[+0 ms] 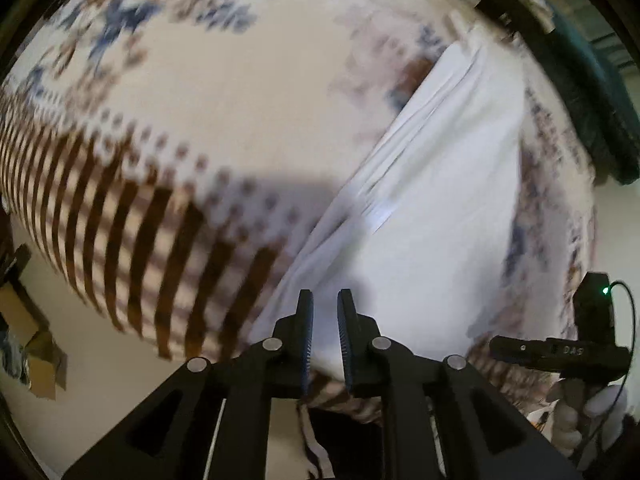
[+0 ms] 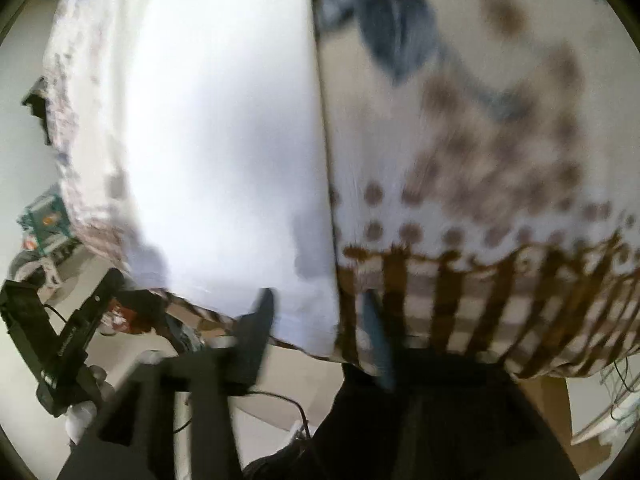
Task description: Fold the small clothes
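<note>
A white garment point(image 1: 432, 184) lies folded flat as a long panel on a patterned tablecloth point(image 1: 200, 92) with blue flowers, brown dots and brown stripes. My left gripper point(image 1: 325, 300) hovers over the garment's near end, its fingers a narrow gap apart with nothing between them. In the right wrist view the same white garment point(image 2: 216, 128) fills the left half, its straight edge running down the middle. My right gripper point(image 2: 316, 296) is open, its fingers straddling the garment's near right corner at the table's edge. Both views are motion-blurred.
The tablecloth point(image 2: 480, 152) hangs over the table's near edge. The other hand-held gripper shows in the left wrist view point(image 1: 560, 354) at right and in the right wrist view point(image 2: 68, 332) at lower left. Cardboard boxes point(image 1: 36, 344) sit on the floor. A dark green object point(image 1: 592, 92) lies beyond the table.
</note>
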Motion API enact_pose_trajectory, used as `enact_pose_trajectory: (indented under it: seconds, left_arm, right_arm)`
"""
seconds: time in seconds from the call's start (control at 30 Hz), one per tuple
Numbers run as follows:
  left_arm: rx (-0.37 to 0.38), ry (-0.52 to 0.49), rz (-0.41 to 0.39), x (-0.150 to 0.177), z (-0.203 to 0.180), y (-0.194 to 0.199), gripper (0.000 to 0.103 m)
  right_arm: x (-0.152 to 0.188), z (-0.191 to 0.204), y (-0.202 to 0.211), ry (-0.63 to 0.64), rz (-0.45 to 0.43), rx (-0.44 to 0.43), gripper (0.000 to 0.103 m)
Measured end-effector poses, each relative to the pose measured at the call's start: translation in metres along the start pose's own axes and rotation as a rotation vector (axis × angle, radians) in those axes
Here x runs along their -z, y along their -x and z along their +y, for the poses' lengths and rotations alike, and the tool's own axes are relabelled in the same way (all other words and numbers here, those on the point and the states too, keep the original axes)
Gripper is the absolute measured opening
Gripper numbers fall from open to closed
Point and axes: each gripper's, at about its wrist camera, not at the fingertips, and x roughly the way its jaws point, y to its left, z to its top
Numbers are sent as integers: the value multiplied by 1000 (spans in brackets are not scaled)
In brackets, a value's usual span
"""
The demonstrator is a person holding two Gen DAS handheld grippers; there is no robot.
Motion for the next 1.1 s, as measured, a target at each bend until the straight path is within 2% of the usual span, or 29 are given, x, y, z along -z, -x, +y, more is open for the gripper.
enact_pose_trajectory:
  seconds: [0.03, 0.1, 0.17, 0.2, 0.27, 0.37, 0.43, 0.53, 0.63, 0.7, 0.73, 0.77, 0.87, 1.0, 1.1]
  left_arm:
    - [14, -13, -13, -12, -11, 5, 13]
    - [58, -35, -39, -43, -33, 10, 25]
    - [112, -55, -72, -70, -51, 8, 61]
    - [144, -66, -105, -95, -65, 5, 67]
    - [184, -78, -132, -139, -80, -8, 68]
    - [224, -101, -133, -200, -105, -36, 68]
    - [258, -129, -124, -244, -127, -60, 68]
    - [255, -215, -105, -298, -160, -93, 68]
    - [258, -293, -75, -338, -183, -121, 64]
    - [265, -335, -63, -356, -196, -133, 34]
    - [267, -348, -56, -360, -200, -136, 5]
    - [265, -373, -49, -364, -207, -140, 2]
    - [299, -400, -95, -369, -209, -129, 1]
    - [335, -386, -114, -392, -199, -117, 0]
    - [325, -348, -137, -414, -187, -117, 0]
  right_arm:
    - [-4, -3, 13, -4, -23, -3, 53]
    - [-12, -6, 39, -23, -75, -32, 53]
    - [-29, -11, 60, -57, -116, -74, 53]
    - [-36, -14, 66, -69, -134, -82, 53]
    - [-61, -21, 84, -89, -177, -77, 53]
    - [-104, -31, 109, -103, -259, -57, 53]
    - [-140, -36, 125, -125, -306, -40, 53]
    - [-206, -56, 150, -166, -343, -50, 53]
    - [-250, -53, 159, -188, -380, -72, 53]
    - [-276, -51, 161, -198, -391, -79, 53]
    - [-289, -52, 162, -202, -394, -85, 53]
    - [-299, -48, 160, -205, -394, -88, 53]
    - [-315, -42, 148, -207, -390, -68, 53]
    - [-329, -31, 137, -209, -383, -50, 53]
    - [-328, -32, 135, -208, -379, -40, 53]
